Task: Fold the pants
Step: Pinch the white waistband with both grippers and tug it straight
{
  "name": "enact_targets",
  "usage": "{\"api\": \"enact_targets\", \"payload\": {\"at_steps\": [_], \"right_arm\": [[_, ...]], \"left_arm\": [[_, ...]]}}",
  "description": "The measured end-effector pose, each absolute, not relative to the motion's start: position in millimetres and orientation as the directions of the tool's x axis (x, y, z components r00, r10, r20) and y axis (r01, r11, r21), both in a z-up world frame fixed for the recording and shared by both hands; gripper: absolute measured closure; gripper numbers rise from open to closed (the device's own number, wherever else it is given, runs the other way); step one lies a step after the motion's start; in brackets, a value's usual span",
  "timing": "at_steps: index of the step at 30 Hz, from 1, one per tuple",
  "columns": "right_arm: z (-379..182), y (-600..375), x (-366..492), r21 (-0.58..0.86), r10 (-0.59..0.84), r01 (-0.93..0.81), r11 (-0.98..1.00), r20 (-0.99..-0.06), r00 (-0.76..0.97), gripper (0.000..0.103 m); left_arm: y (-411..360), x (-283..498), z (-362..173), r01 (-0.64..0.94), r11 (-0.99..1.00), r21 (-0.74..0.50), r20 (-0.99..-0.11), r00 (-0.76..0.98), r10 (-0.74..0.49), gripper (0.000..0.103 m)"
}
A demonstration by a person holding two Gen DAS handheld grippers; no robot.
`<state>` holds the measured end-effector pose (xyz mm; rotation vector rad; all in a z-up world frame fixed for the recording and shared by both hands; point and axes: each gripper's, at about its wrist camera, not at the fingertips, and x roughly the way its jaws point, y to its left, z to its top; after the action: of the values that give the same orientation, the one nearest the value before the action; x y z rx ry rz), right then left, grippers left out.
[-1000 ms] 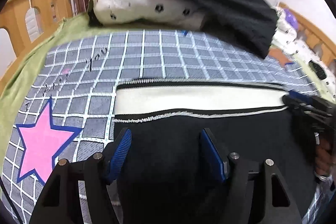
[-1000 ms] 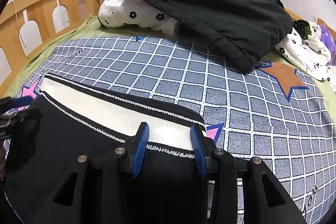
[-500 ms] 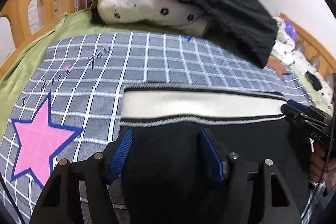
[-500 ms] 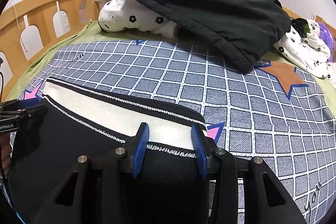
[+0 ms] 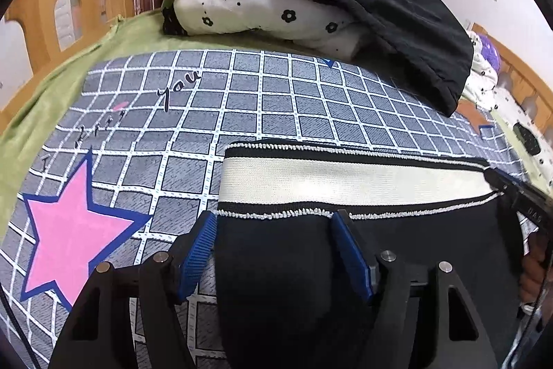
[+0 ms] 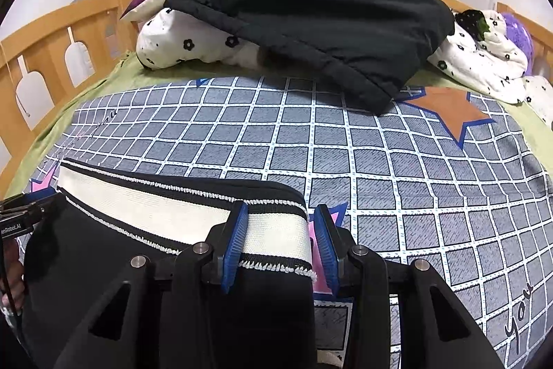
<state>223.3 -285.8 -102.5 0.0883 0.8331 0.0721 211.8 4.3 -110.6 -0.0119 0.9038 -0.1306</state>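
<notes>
Black pants (image 5: pixel 283 282) with a wide white waistband (image 5: pixel 345 184) lie flat on the checked bedspread. My left gripper (image 5: pixel 273 220) sits just below the waistband at the pants' left edge. Its jaws are opening, with black fabric between the blue pads and no pinch. My right gripper (image 6: pixel 281 213) straddles the waistband's right end (image 6: pixel 276 234). Its jaws are closing around that end, and a gap still shows beside the right pad. Each gripper also shows at the edge of the other view: the right gripper (image 5: pixel 518 192) and the left gripper (image 6: pixel 20 213).
A black jacket (image 6: pixel 311 19) lies over white flowered bedding (image 6: pixel 193 47) at the head of the bed. More flowered bedding (image 6: pixel 484 57) is bunched at the far right. A wooden bed rail (image 6: pixel 52 37) runs along the left. Grey checked bedspread (image 6: pixel 380 161) stretches beyond the pants.
The right gripper has crept forward, so the waistband's end now sits between its pads. In the left view the pants' left edge has shifted right, level with the left pad.
</notes>
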Motion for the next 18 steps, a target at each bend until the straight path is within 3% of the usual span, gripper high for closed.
{"api": "enact_targets", "payload": {"at_steps": [18], "right_arm": [[-100.8, -286.9, 223.6, 0.101, 0.089, -0.022, 0.995, -0.738, 0.669, 0.061]], "left_arm": [[4.0, 209.8, -110.2, 0.088, 0.995, -0.055, -0.789, 0.606, -0.097, 0.030]]}}
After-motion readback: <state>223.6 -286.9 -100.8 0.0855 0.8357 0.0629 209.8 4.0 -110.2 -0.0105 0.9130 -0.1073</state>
